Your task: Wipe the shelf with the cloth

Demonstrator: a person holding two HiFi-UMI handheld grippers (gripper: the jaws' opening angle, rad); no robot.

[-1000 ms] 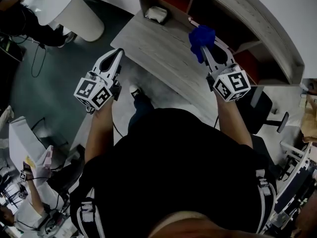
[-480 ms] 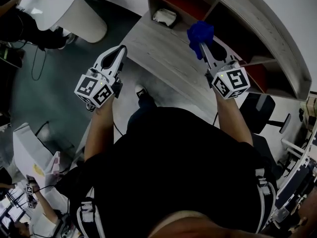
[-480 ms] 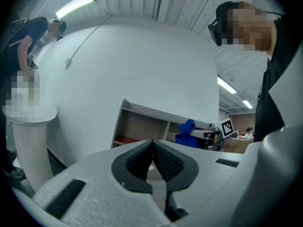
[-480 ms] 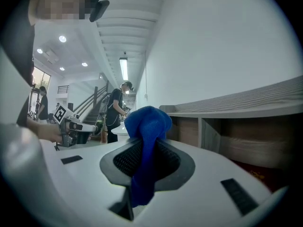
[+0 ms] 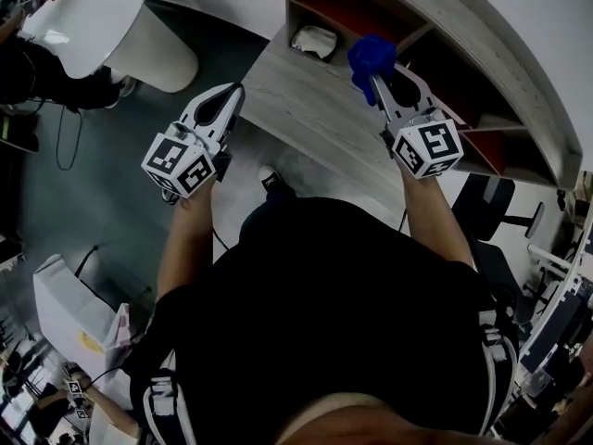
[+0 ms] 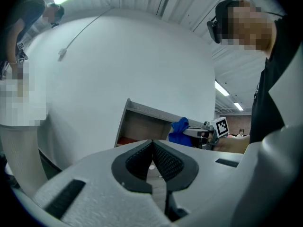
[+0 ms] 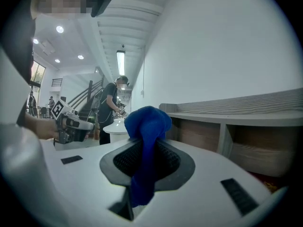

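**Cloth clamped in the right tool, held up at the shelf**

At the far left of my head view a round white table (image 5: 93,7) stands on the dark floor, well apart from the work. Next comes my left gripper (image 5: 230,100), hanging off the near left edge of the shelf's (image 5: 315,109) lower board; in its own view the left gripper (image 6: 152,144) has its jaws pressed together with nothing between them. Farther right, a small white object (image 5: 315,40) lies in the shelf's left-end compartment.

Then the blue cloth (image 5: 372,56): my right gripper (image 5: 378,80) is clenched on it. It bunches above the tips, over the far edge of the lower board and in front of the upright between two compartments. I cannot tell whether it touches the wood. In the right gripper view the cloth (image 7: 147,126) runs down between the pads, with the shelf (image 7: 227,119) to the right and a person (image 7: 111,108) standing far off.

A dark chair (image 5: 486,202) sits by the shelf's right end.
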